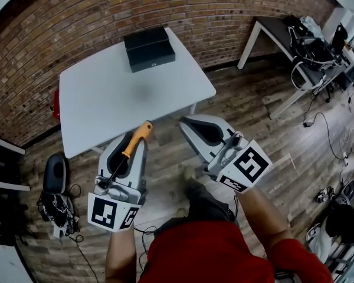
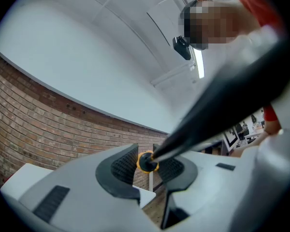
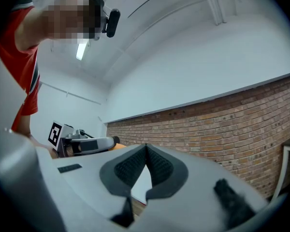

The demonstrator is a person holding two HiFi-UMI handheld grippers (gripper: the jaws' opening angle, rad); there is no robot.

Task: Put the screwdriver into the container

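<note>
A screwdriver (image 1: 135,141) with an orange handle and a dark shaft is clamped in my left gripper (image 1: 131,148), above the floor just short of the white table's (image 1: 106,105) near edge. The handle pokes forward past the jaw tips, and the shaft runs back over the gripper body. In the left gripper view the pads of my left gripper (image 2: 146,159) press on the screwdriver's orange collar (image 2: 146,162). The black box container (image 1: 149,48) stands at the table's far edge by the brick wall. My right gripper (image 1: 182,121) (image 3: 146,151) hangs beside the left one, shut and empty.
To the right stands a second desk (image 1: 271,28) loaded with cables and gear. A black bag (image 1: 54,175) lies on the wooden floor at the left. A red object (image 1: 56,105) sits by the table's left edge. More cables trail over the floor at the right.
</note>
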